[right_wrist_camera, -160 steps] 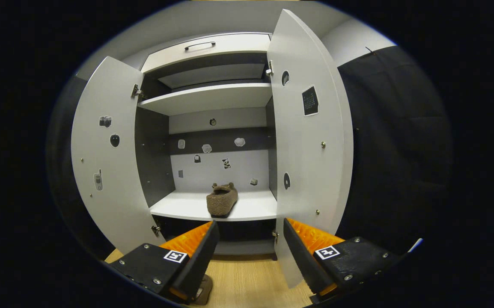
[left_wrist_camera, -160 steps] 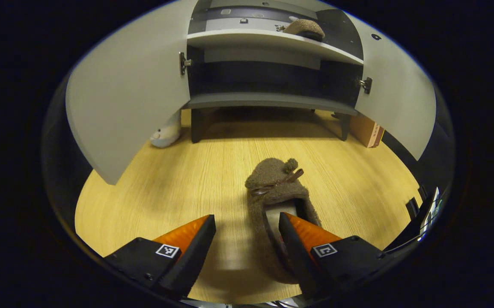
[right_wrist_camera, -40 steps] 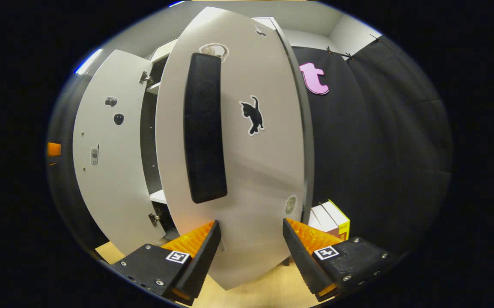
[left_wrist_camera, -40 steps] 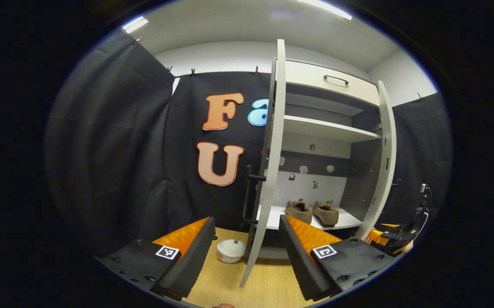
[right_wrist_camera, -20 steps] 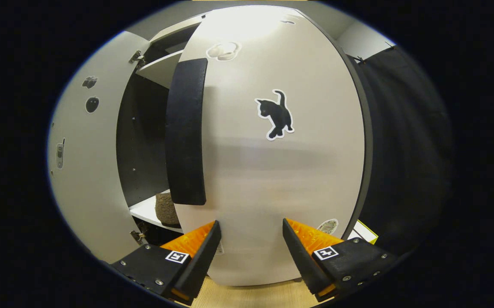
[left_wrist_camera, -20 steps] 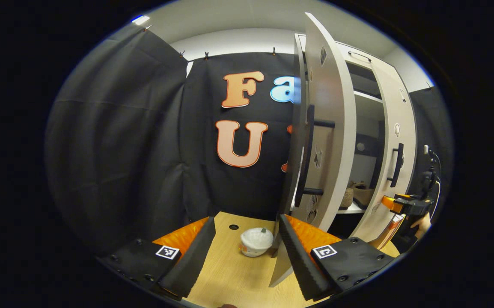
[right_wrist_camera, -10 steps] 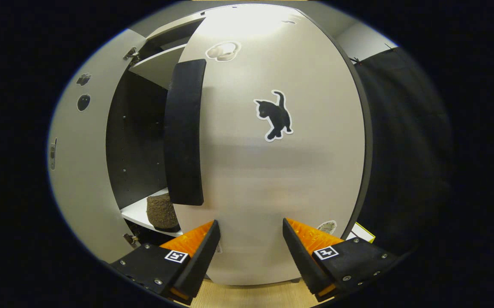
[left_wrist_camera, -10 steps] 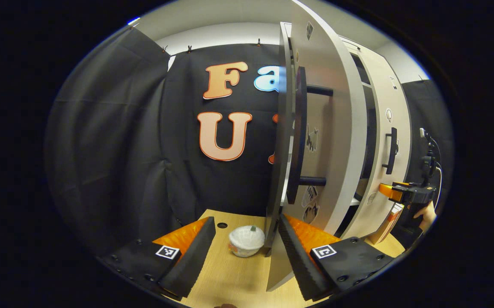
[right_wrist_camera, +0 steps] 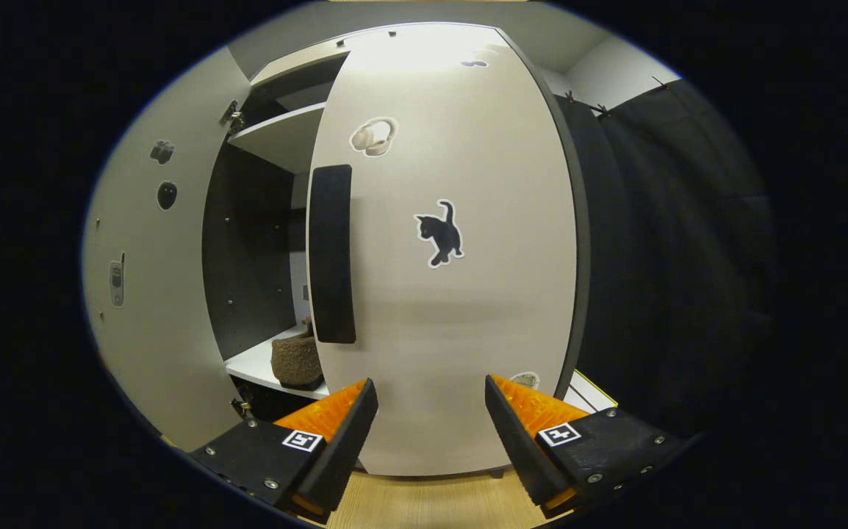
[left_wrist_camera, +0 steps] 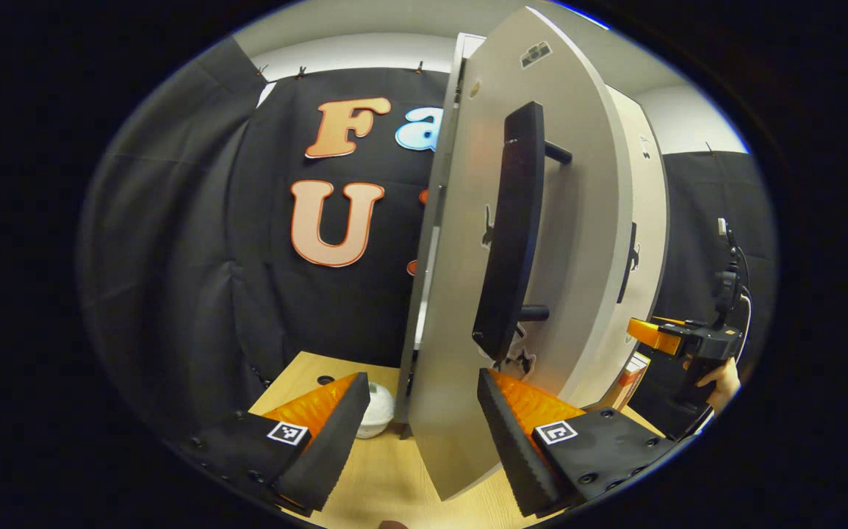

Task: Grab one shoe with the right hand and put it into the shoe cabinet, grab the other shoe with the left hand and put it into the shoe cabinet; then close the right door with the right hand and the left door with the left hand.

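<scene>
left gripper view: left gripper (left_wrist_camera: 417, 433) fingers apart astride left door (left_wrist_camera: 461, 308) lower edge, centre frame; door swung further shut than 0.5 s ago.
right gripper view: right gripper (right_wrist_camera: 430, 426) fingers apart, backed off right door (right_wrist_camera: 446, 308); shoe (right_wrist_camera: 295, 361) on shelf, lower left. both doors not yet closed.

Left door (left_wrist_camera: 461, 294) pale grey with a black bar handle (left_wrist_camera: 508, 235) and small dark stickers; right door (right_wrist_camera: 453, 294) pale grey too, black handle (right_wrist_camera: 331, 253), black kitten sticker (right_wrist_camera: 439, 233) edged white, cream headphone sticker (right_wrist_camera: 372, 137). Shoe cabinet (right_wrist_camera: 262, 147) dark grey inside with white shelves, and the shoe (right_wrist_camera: 296, 361) on the shelf is fuzzy brown. Floor (left_wrist_camera: 387, 470) light wood grain, white round pot (left_wrist_camera: 378, 400) on it, a box (right_wrist_camera: 591, 393) white with a yellow edge.
</scene>
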Demonstrator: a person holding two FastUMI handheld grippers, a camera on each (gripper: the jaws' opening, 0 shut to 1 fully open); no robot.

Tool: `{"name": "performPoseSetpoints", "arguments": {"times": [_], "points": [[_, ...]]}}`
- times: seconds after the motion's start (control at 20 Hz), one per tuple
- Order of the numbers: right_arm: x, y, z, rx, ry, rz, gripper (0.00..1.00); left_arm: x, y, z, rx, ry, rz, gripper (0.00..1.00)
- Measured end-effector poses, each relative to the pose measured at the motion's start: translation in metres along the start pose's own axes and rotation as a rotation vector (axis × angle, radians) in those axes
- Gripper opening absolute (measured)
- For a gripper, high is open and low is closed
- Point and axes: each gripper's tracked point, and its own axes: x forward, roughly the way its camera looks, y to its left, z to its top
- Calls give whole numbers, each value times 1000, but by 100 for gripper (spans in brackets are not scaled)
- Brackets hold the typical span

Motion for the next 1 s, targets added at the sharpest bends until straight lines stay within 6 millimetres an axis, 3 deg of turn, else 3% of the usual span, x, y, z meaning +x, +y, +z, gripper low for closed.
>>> {"name": "performPoseSetpoints", "arguments": {"times": [0.2,0.45,0.8,1.0], "points": [[-25,-15,7,0,-22,-3,91,18,-32,-1,17,1,-48,97],[-44,-36,9,-11,-36,-21,91,48,-56,-10,-10,3,-45,97],[-44,-56,3,-14,-28,-55,91,117,-84,-3,29,-41,-41,99],[-38,-56,2,-23,-32,-58,91,132,-91,-3,73,-48,-34,97]]}}
